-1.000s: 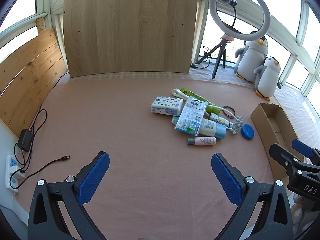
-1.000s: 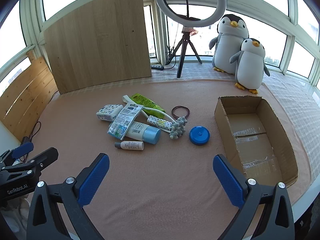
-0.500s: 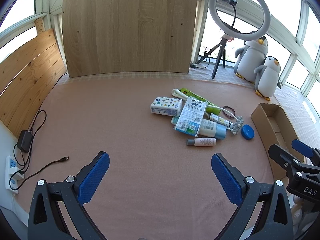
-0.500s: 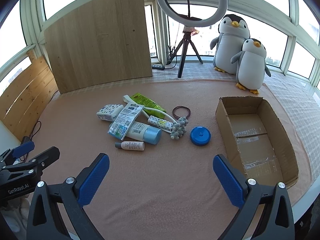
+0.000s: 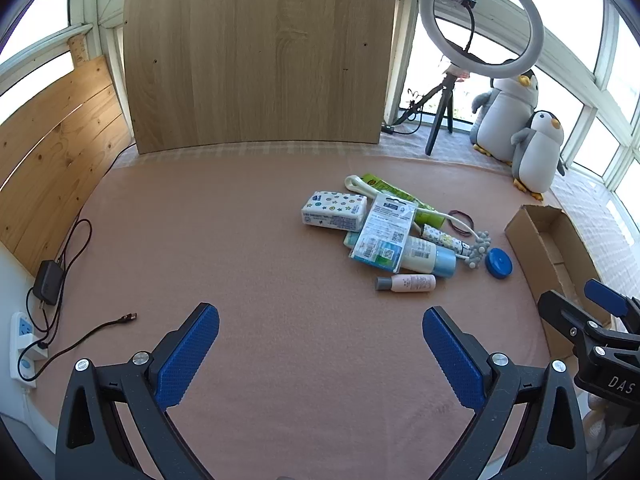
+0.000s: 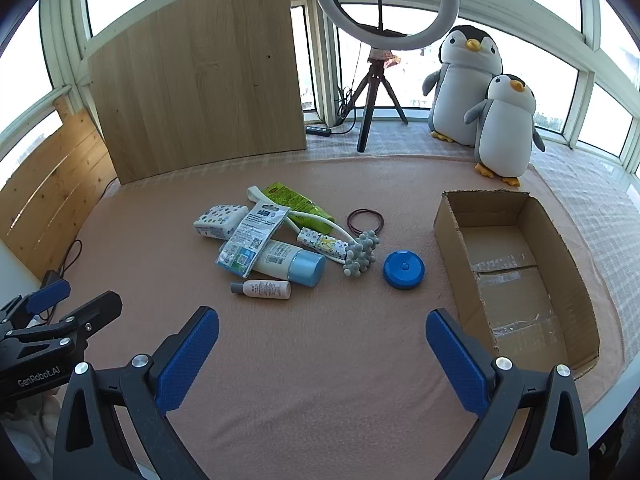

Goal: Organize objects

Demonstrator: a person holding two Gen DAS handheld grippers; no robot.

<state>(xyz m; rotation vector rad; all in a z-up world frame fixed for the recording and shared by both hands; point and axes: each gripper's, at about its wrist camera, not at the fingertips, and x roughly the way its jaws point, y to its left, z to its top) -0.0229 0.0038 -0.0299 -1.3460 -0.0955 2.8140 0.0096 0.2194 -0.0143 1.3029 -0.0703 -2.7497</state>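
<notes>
Cardboard box (image 6: 516, 268) empty, toiletries pile (image 6: 276, 244) untouched mid-bench (image 6: 320, 360); both hand-held grippers, left (image 5: 320, 356) and right (image 6: 322, 356), wide open, holding nothing, so next: first pick.

Left gripper (image 5: 320, 350) hovers spread wide near a toiletries pile (image 5: 394, 232).
</notes>
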